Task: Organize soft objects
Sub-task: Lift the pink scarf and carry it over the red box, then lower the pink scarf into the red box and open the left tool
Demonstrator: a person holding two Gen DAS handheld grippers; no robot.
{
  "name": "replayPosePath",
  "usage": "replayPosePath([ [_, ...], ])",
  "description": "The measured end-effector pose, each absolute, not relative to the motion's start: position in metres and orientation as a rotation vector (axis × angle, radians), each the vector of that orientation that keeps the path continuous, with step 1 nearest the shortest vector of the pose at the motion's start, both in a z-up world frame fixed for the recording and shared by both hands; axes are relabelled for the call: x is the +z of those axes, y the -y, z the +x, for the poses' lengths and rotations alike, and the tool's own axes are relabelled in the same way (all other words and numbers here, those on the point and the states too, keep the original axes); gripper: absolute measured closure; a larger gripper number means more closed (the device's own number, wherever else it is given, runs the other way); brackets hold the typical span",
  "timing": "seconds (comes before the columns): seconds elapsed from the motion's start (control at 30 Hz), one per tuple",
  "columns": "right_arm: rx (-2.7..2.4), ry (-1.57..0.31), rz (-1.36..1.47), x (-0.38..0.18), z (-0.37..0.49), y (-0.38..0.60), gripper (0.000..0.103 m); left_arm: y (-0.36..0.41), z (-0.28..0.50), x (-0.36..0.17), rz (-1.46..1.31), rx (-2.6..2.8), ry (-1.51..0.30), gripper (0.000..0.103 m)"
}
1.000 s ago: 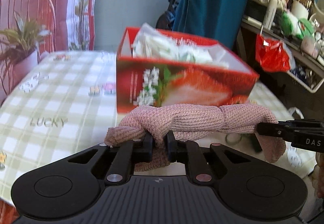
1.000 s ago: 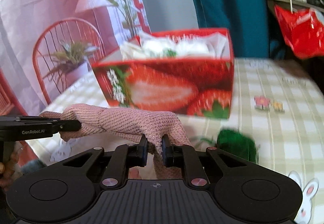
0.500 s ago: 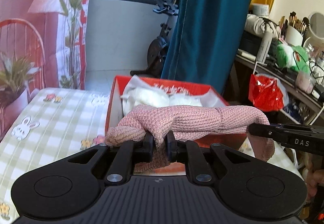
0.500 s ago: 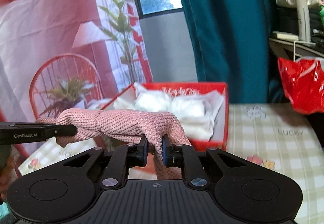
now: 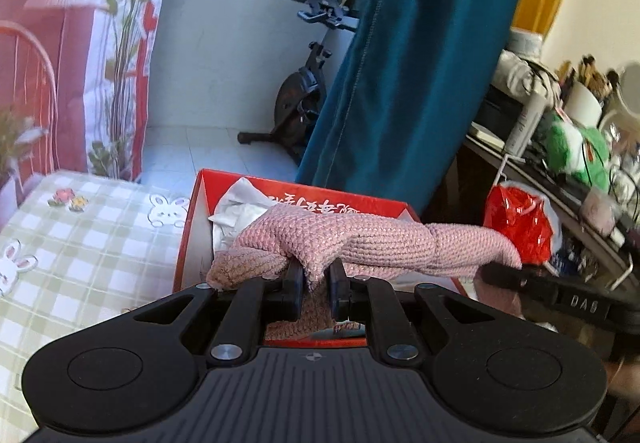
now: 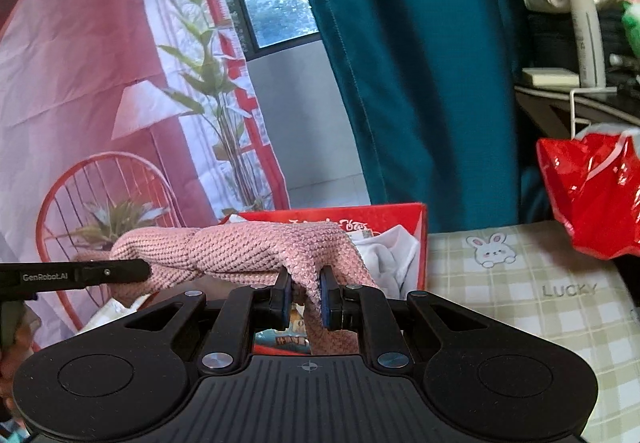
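Note:
A pink knitted cloth [image 5: 372, 243], rolled lengthwise, hangs stretched between my two grippers. My left gripper [image 5: 314, 285] is shut on its left end. My right gripper [image 6: 305, 293] is shut on its right end [image 6: 256, 247]. The cloth is held in the air over the open red strawberry box [image 5: 192, 235], which holds white soft items [image 5: 236, 211]. The box also shows in the right wrist view [image 6: 420, 243], with white cloth [image 6: 384, 259] inside. The right gripper's fingers [image 5: 516, 279] show at the right of the left wrist view.
The box stands on a table with a green checked cloth [image 5: 80, 243] printed with rabbits. A red plastic bag [image 6: 588, 195] hangs at the right by a cluttered shelf [image 5: 560, 131]. A teal curtain [image 5: 412, 63] hangs behind the box.
Both grippers have risen and moved forward with the pink cloth, from in front of the box's side to above its open top.

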State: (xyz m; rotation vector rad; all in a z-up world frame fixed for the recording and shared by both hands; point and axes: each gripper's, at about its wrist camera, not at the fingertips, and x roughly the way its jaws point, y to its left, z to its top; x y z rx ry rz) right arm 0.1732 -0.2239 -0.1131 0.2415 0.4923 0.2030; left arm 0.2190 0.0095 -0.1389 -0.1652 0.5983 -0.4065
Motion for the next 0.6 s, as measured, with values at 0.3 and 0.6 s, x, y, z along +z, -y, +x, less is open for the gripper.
replayPosePath([
  [0.3, 0.209, -0.523, 0.443, -0.135, 0.207, 0.235, 0.09, -0.013, 0.246, -0.149, -0.287, -0.437, -0.636, 0.089],
  [0.6, 0.198, -0.478, 0.608, -0.154, 0.243, 0.247, 0.09, -0.013, 0.274, -0.166, -0.396, -0.464, -0.705, 0.089],
])
